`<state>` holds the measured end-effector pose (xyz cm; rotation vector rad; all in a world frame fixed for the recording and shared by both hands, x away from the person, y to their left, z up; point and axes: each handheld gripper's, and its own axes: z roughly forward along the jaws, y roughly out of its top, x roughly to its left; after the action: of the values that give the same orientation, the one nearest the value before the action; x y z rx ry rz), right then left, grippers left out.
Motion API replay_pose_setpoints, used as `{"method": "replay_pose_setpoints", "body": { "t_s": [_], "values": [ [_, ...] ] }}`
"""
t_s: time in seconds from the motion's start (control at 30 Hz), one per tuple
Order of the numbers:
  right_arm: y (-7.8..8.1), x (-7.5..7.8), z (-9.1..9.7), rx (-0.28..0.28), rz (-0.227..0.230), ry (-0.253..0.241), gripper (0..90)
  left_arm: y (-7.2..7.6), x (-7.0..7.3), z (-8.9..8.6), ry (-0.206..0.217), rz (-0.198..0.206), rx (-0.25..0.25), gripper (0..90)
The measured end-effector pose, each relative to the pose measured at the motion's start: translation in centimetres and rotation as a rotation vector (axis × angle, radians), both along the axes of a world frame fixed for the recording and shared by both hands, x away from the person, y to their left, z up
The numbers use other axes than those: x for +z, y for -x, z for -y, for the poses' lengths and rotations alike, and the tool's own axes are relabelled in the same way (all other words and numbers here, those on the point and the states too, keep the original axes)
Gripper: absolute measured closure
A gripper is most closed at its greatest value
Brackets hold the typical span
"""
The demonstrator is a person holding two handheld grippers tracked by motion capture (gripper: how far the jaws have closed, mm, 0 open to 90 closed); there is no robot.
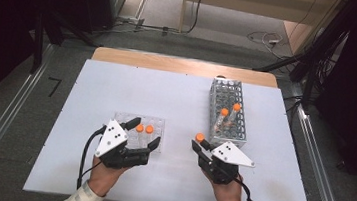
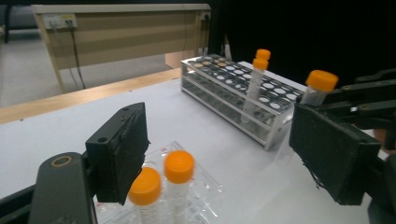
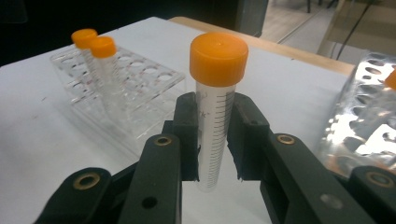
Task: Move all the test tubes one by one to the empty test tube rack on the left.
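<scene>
The right gripper [image 3: 215, 140] has its two black jaws closed on a clear graduated plastic tube with an orange screw cap [image 3: 217, 102], pinching it low on the barrel so that most of the tube and the whole cap stand above the pads. In the high view this held tube [image 1: 200, 138] sits between the two racks, just off the near corner of the metal one. The grip is narrow and low on a smooth round wall, so my worry is that the tube could pivot or slide in the pads if the hand tilts or the cap knocks a rack edge.

The left gripper [image 2: 224, 154] has its jaws spread wide and holds nothing; it hangs just over the clear plastic tube rack [image 1: 158, 128], with two orange-capped tubes standing in that rack [image 2: 163, 186] right under its left-hand pad. A small drop or closing move here would likely clip those caps and tip the light rack.

Further out, the perforated metal tube rack [image 1: 230, 93] carries two more orange-capped tubes [image 2: 257, 79], both leaning a little. If the held tube is meant for either rack, a slanted entry could jam it against a hole rim, and the two grippers, already near each other, could collide
</scene>
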<state>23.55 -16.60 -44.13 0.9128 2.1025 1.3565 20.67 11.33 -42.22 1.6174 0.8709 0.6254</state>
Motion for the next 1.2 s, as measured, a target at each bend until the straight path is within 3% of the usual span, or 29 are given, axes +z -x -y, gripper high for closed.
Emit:
{"method": "replay_pose_setpoints", "body": {
  "t_s": [0.27, 0.57, 0.77, 1.0, 1.2],
  "values": [
    [0.7, -0.5, -1.5, 0.073, -0.028, 0.010, 71.9, 0.6, -0.6, 1.8, -0.011, -0.008, -0.066, 22.3],
    [1.5, -1.2, -3.3, 0.158, -0.062, 0.026, 72.0, 0.9, -1.4, 3.2, -0.026, -0.018, -0.152, 36.0],
    [2.2, -1.3, -4.4, 0.206, -0.063, 0.034, 71.9, 1.1, -1.7, 3.6, -0.040, -0.014, -0.163, 45.0],
    [2.5, -1.4, -4.7, 0.223, -0.070, 0.030, 71.9, 1.2, -1.9, 3.8, -0.054, -0.015, -0.181, 59.8],
    [2.5, -1.3, -4.7, 0.228, -0.074, 0.023, 71.9, 1.3, -2.1, 4.0, -0.063, -0.014, -0.185, 65.4]
  ]
}}
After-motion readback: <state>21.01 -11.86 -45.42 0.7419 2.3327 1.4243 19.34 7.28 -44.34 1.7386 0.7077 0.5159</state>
